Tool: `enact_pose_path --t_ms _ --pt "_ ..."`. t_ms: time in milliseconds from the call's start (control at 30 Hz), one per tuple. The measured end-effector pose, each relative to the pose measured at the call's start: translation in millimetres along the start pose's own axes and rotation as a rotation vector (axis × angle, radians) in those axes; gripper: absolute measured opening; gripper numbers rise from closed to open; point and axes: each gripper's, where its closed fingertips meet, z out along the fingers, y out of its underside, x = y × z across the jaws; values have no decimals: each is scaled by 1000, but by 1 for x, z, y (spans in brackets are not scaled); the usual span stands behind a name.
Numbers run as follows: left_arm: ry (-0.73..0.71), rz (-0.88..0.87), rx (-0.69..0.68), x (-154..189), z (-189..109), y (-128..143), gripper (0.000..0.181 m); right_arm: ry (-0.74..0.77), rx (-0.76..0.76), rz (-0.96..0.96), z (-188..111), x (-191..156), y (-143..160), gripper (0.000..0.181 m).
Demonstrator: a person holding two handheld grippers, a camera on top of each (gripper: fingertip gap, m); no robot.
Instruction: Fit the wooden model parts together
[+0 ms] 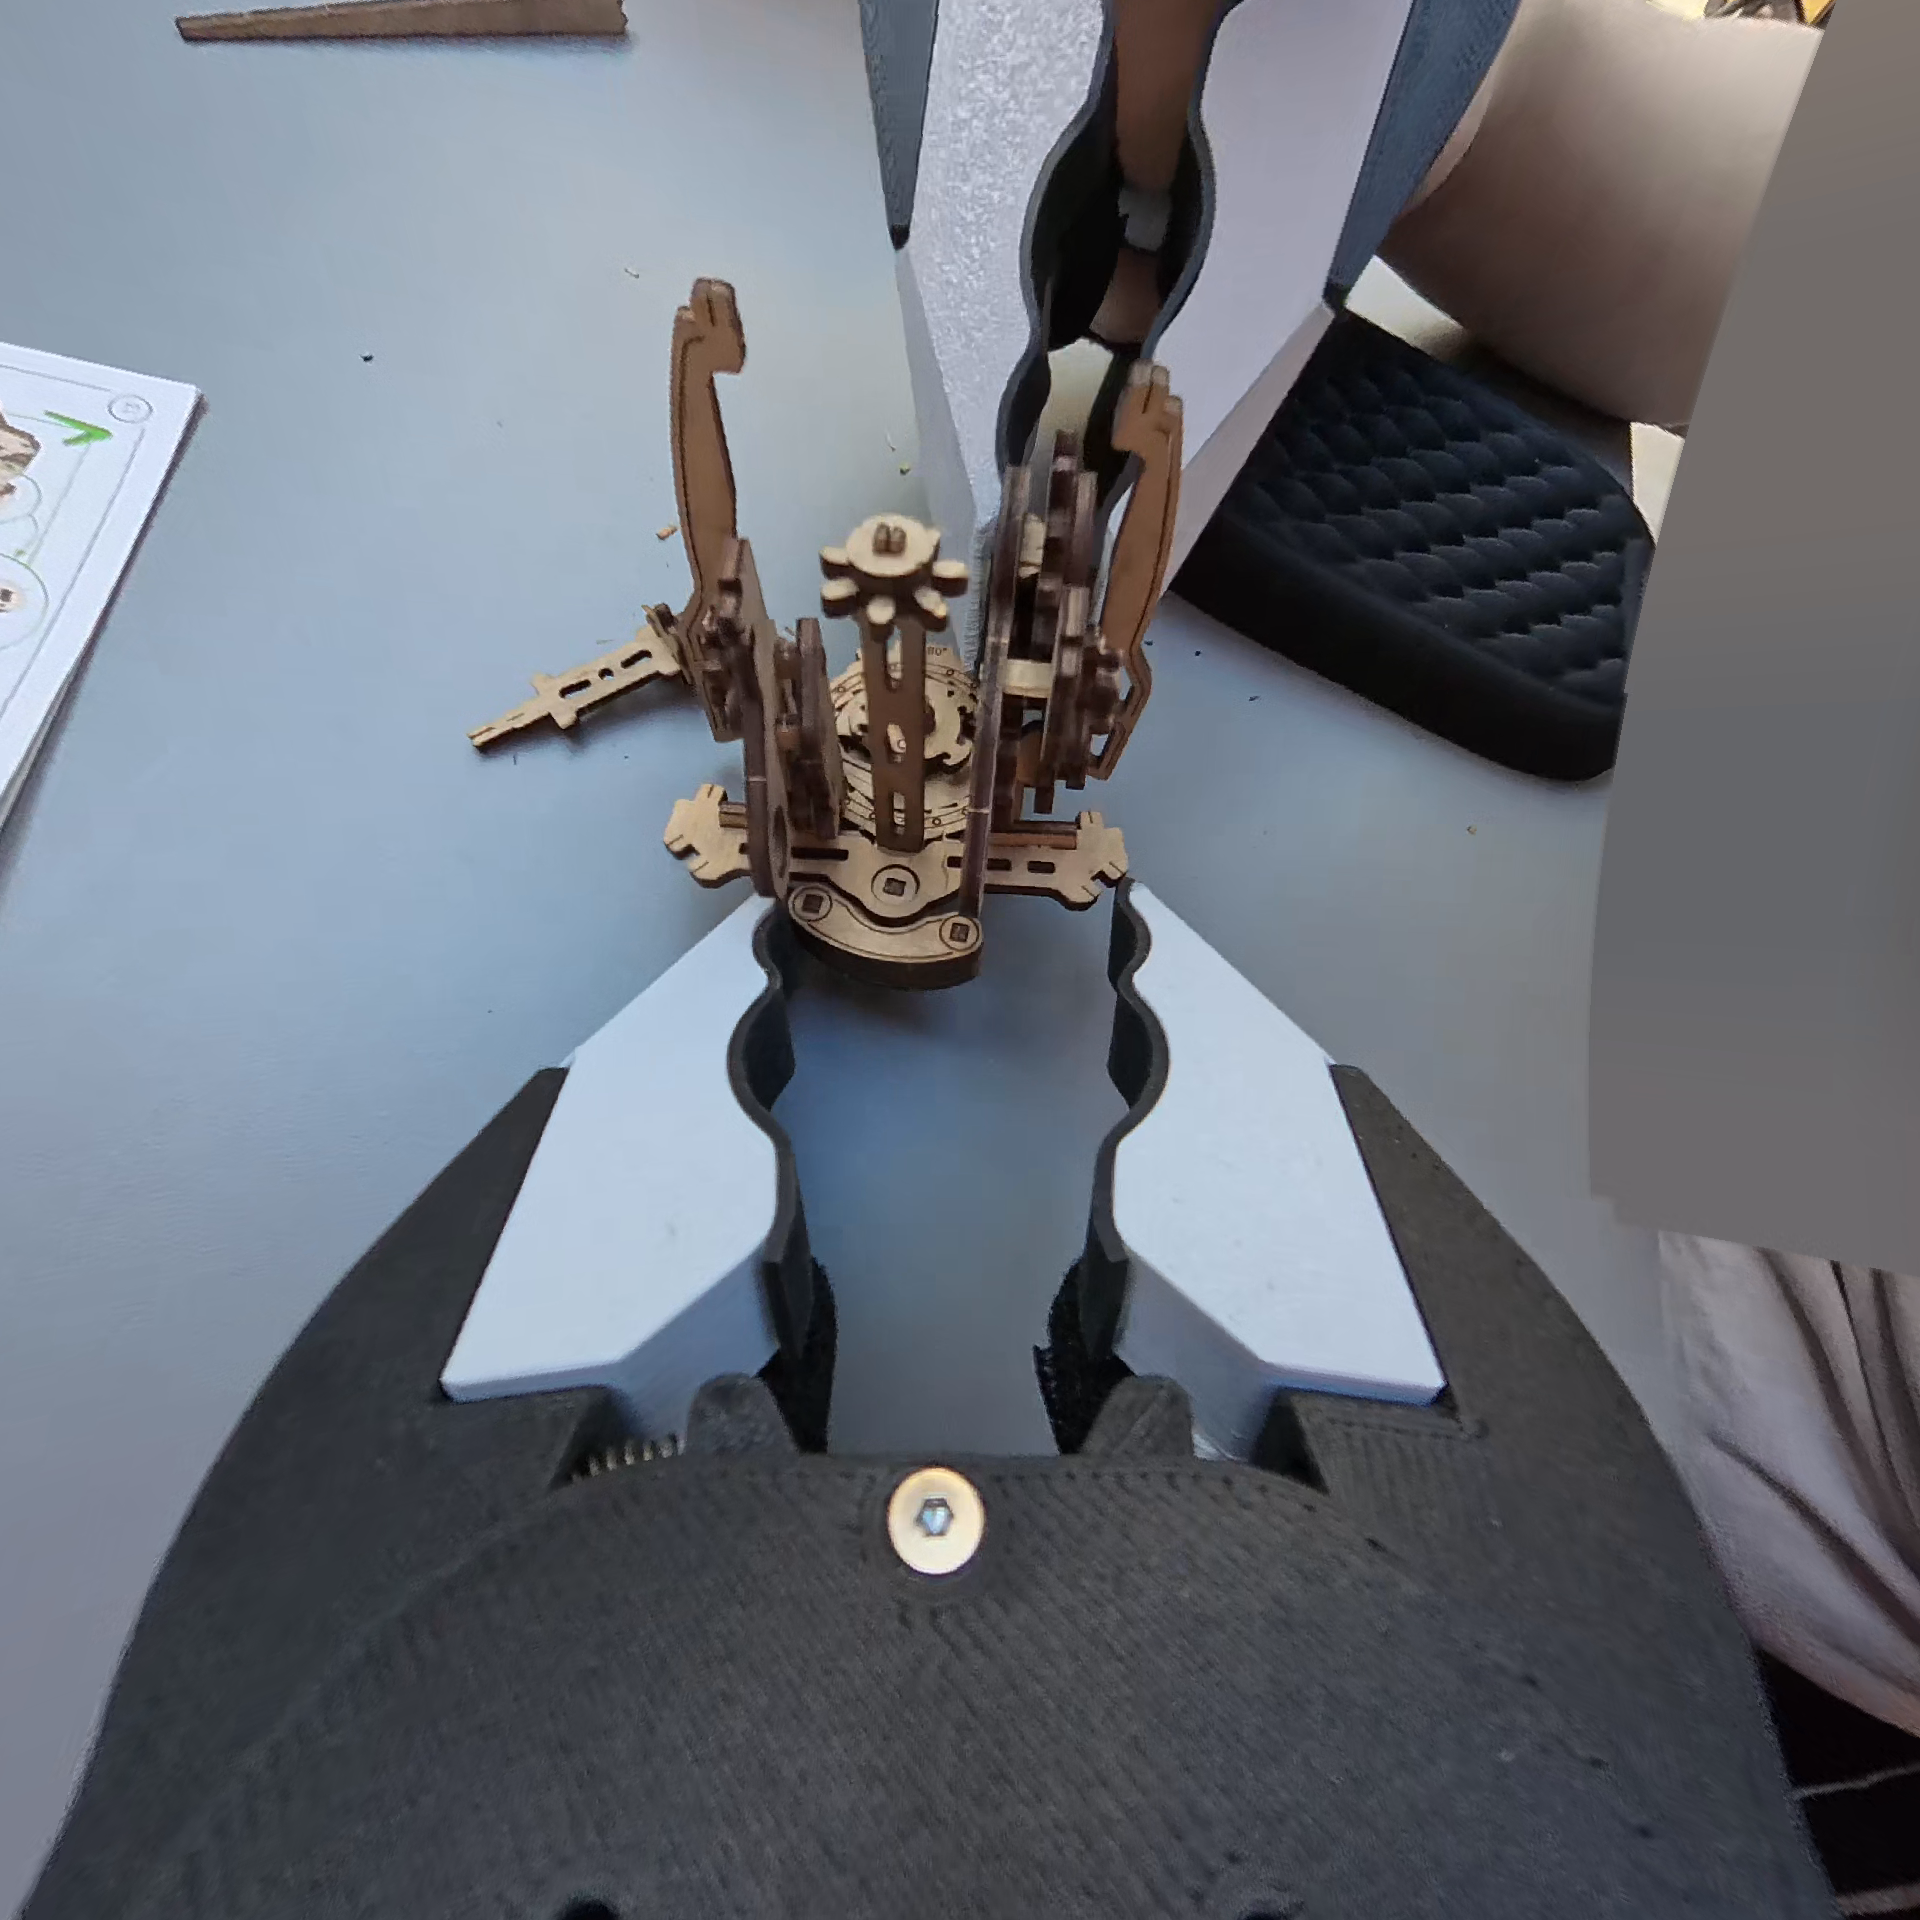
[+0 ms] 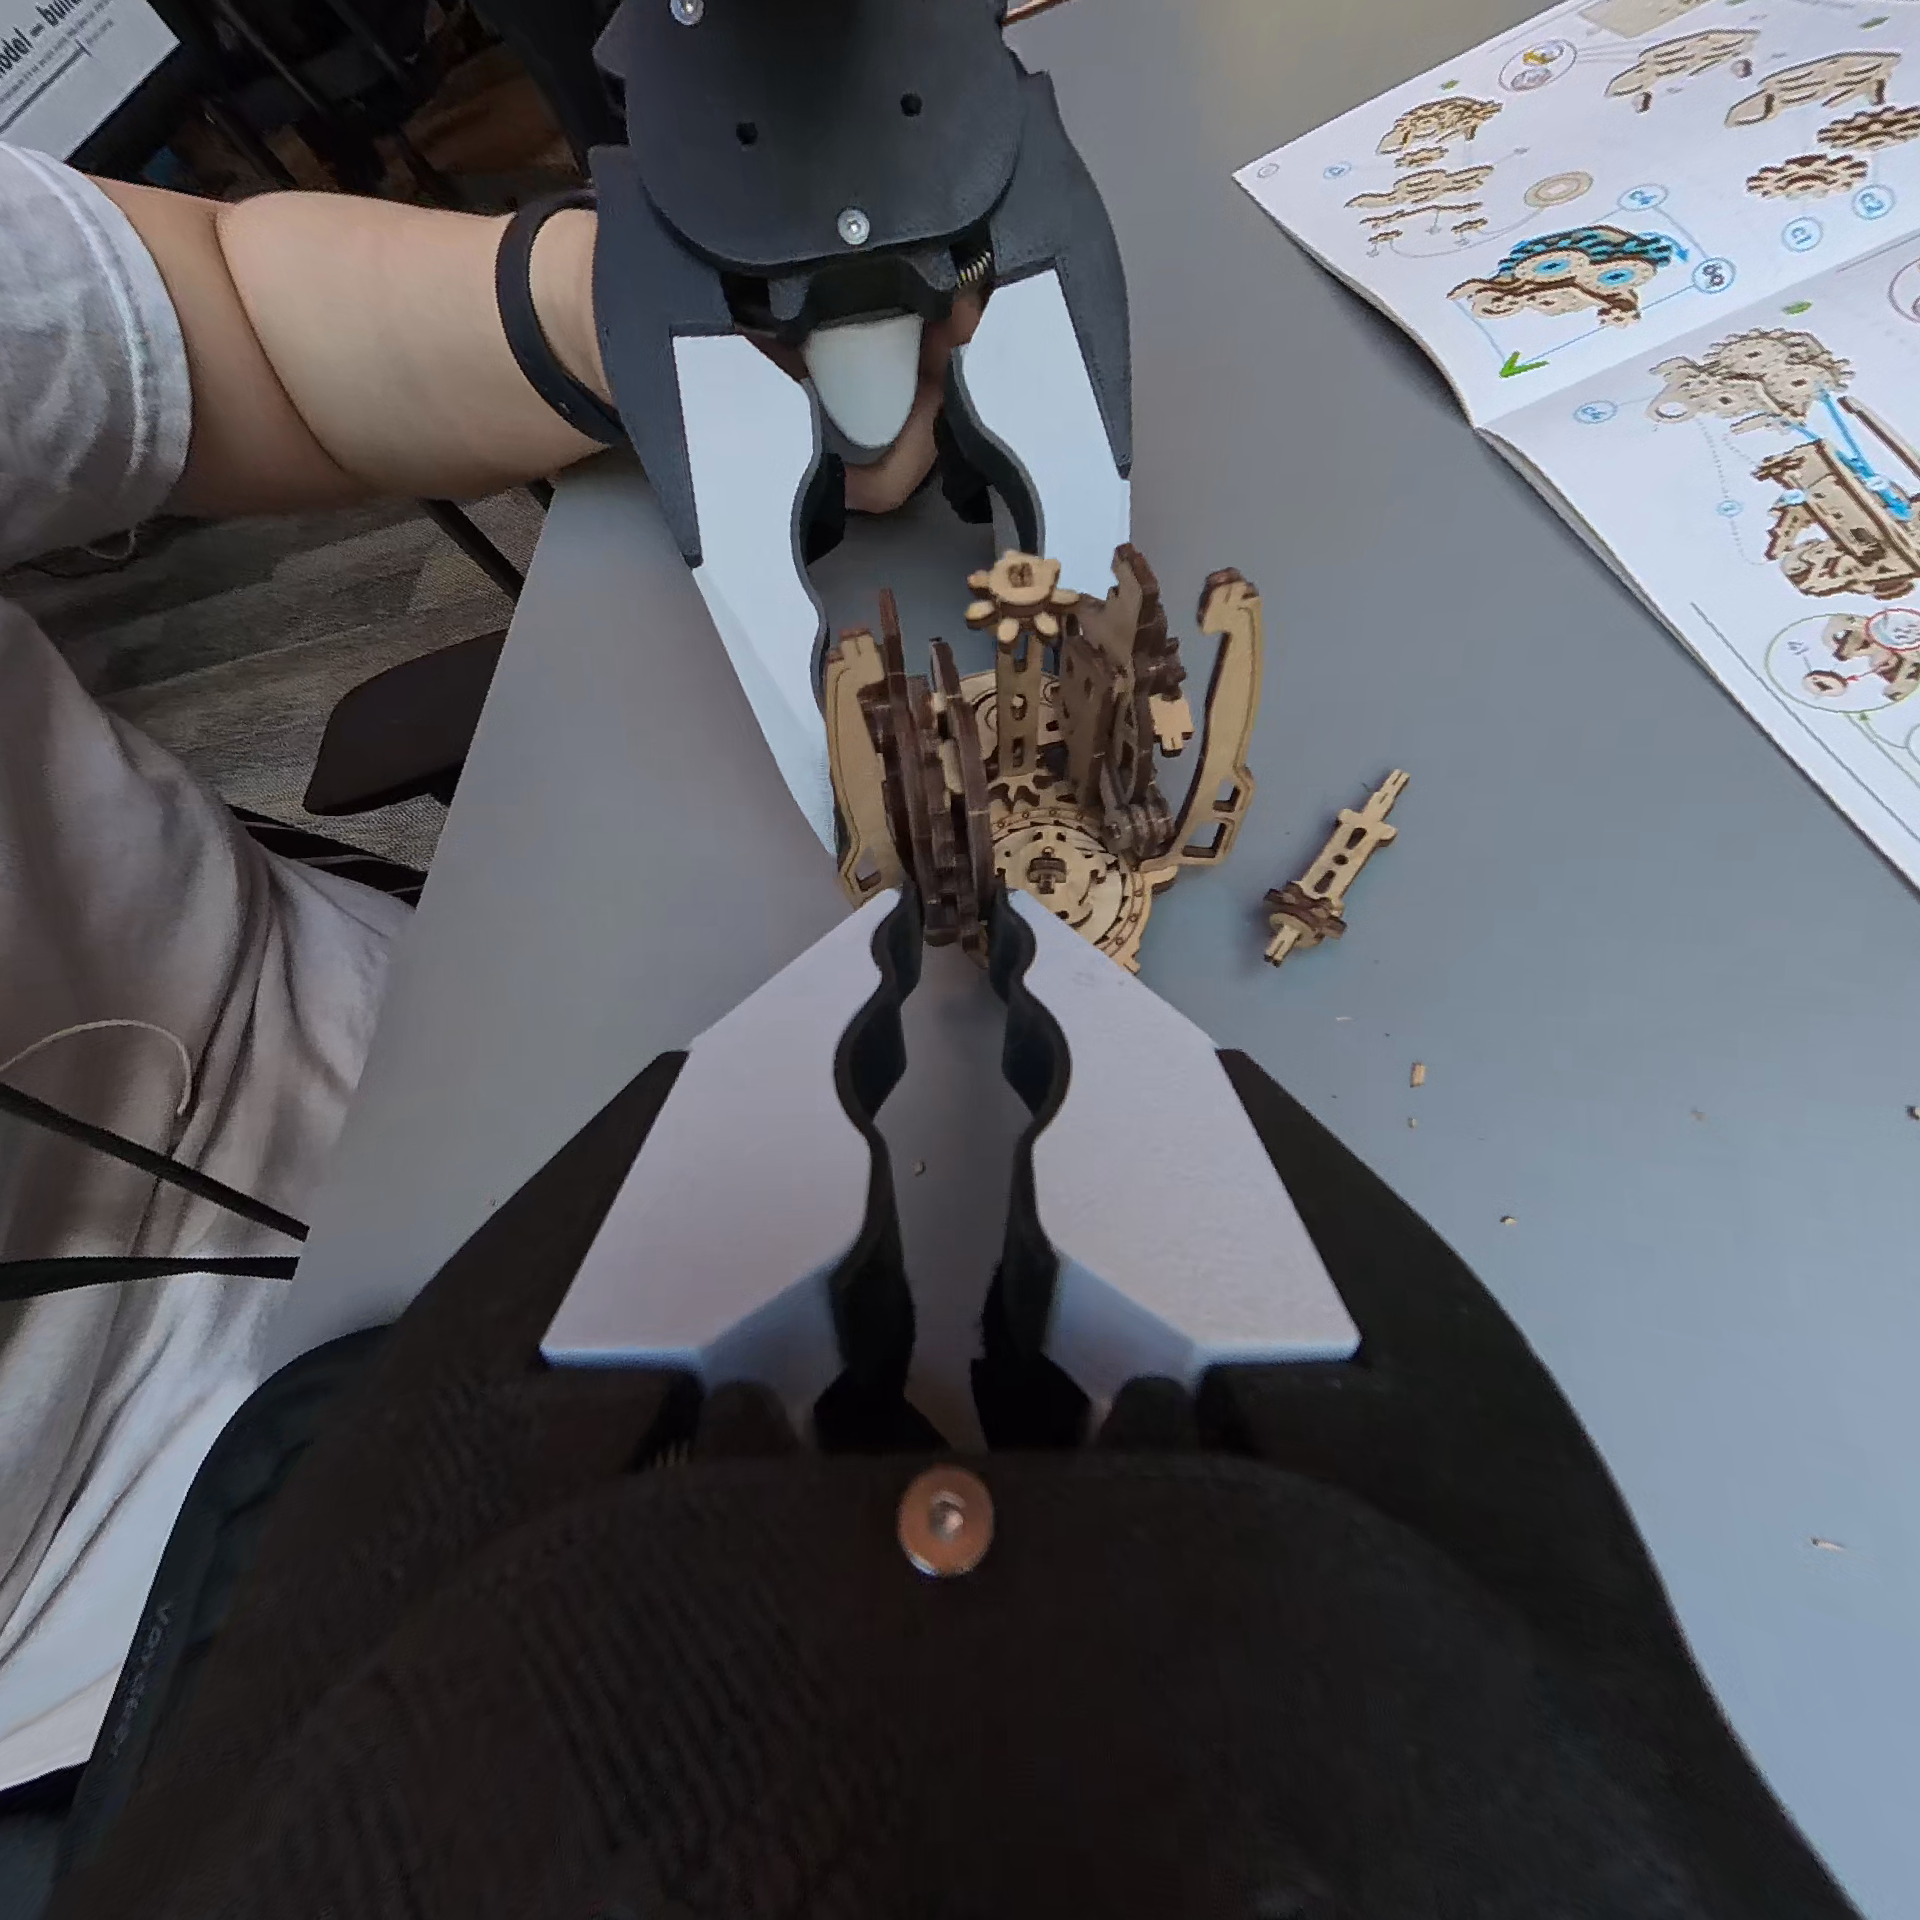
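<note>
The wooden model [image 1: 894, 727] stands on the grey table [image 1: 312, 935], with a round geared base, a central post topped by a small gear, and two tall curved arms. It also shows in the right wrist view [image 2: 1049, 790]. My left gripper [image 1: 948, 914] is open, its tips on either side of the front of the base; it reaches in from the top of the right wrist view [image 2: 914, 644]. My right gripper [image 2: 951, 914] is shut on the dark gear-plate stack [image 2: 940, 810] at the model's side, and comes down from above in the left wrist view [image 1: 1075, 468].
A loose wooden axle piece [image 1: 571, 696] [image 2: 1330, 873] lies on the table beside the model. An open instruction booklet [image 2: 1662, 312] [image 1: 62, 540] lies beyond it. A wooden strip [image 1: 405, 21] lies at the far edge. A black cushioned seat [image 1: 1434, 561] is past the table edge. My left and right fingertips are right by each other. The loose wooden axle piece [image 2: 1330, 873] lies around 5 cm away from my left fingertips. Look for it in the left wrist view [image 1: 620, 670] too.
</note>
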Motion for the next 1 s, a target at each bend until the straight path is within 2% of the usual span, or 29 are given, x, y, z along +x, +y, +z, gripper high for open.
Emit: enact_pose_path --t_ms 67,133,167,200,233,400,467,833,1000 --pt "18 -41 18 2 -1 -2 59 7 10 -4 -3 -1 -3 11" --pt "56 -95 61 6 -1 -10 75 22 18 -5 -3 -1 -5 11" --pt "64 -121 68 6 0 -12 76 34 1 -24 -1 -2 -3 11" --pt "39 -124 55 2 1 -10 61 49 -20 -47 1 -2 0 10" --pt "16 -103 42 -1 2 -8 60 52 -34 -62 3 -4 1 10" --pt "-3 -15 5 1 3 -3 68 39 -21 3 4 -3 1 11" --pt "-28 17 -9 -1 3 -2 63 33 -19 6 4 -3 1 11" --pt "-75 150 -34 -5 5 -1 62 -12 -57 -11 6 -3 9 10" --pt "-79 143 -18 -6 5 -2 63 -7 -57 -18 7 -2 8 10"
